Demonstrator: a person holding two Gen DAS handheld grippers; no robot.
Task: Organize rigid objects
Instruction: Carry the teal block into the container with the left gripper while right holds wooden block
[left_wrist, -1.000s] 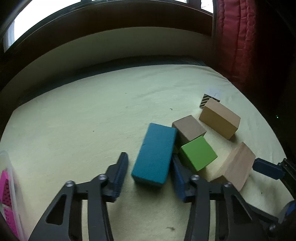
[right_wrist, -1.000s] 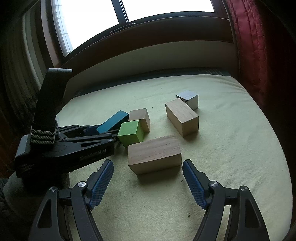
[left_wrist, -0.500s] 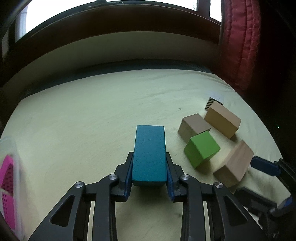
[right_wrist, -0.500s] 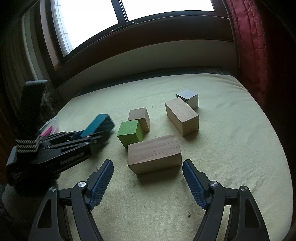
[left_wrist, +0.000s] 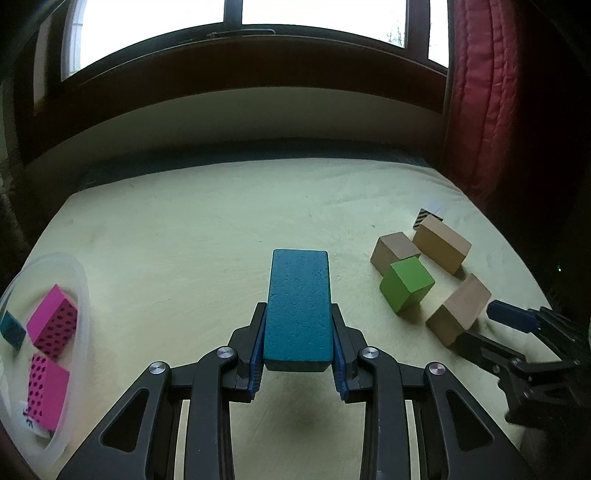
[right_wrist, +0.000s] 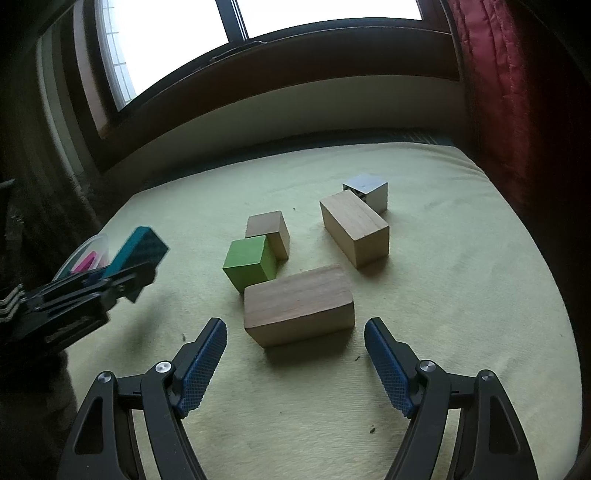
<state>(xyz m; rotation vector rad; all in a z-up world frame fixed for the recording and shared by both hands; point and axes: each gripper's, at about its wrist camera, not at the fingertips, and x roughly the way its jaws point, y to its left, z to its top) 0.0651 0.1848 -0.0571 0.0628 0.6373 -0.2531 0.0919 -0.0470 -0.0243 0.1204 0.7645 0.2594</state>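
Teal block: (left_wrist: 297, 309) a long rectangular brick with a rough, pebbled painted skin, held off the pale yellow-green cloth (left_wrist: 207, 229) with its far end pointing away from the camera.
Likely handling: it looks stiff and solid, probably painted wood and fairly light; the grainy coat should resist slipping.
Where to hold: across the two long side faces near one end, which is how it is held now; a grip nearer the middle would likely tip less.
Left gripper: (left_wrist: 298, 350) jaws pressed in on the teal block's near end, one blue pad on each long side.
Right gripper: (right_wrist: 295, 363) jaws spread wide and holding nothing, hovering just short of a large plain wooden block (right_wrist: 299, 304) that lies on its side.
Clear tub: (left_wrist: 79, 273) at the far left of the cloth, holding pink dotted blocks (left_wrist: 51, 321) and a small teal piece.
Loose pile: a green cube (right_wrist: 250, 263), a smaller brown block (right_wrist: 269, 230), another long wooden block (right_wrist: 354, 230) and a pale cube (right_wrist: 365, 190) sit close together to the right.
Judged step: carrying the teal block toward the tub.
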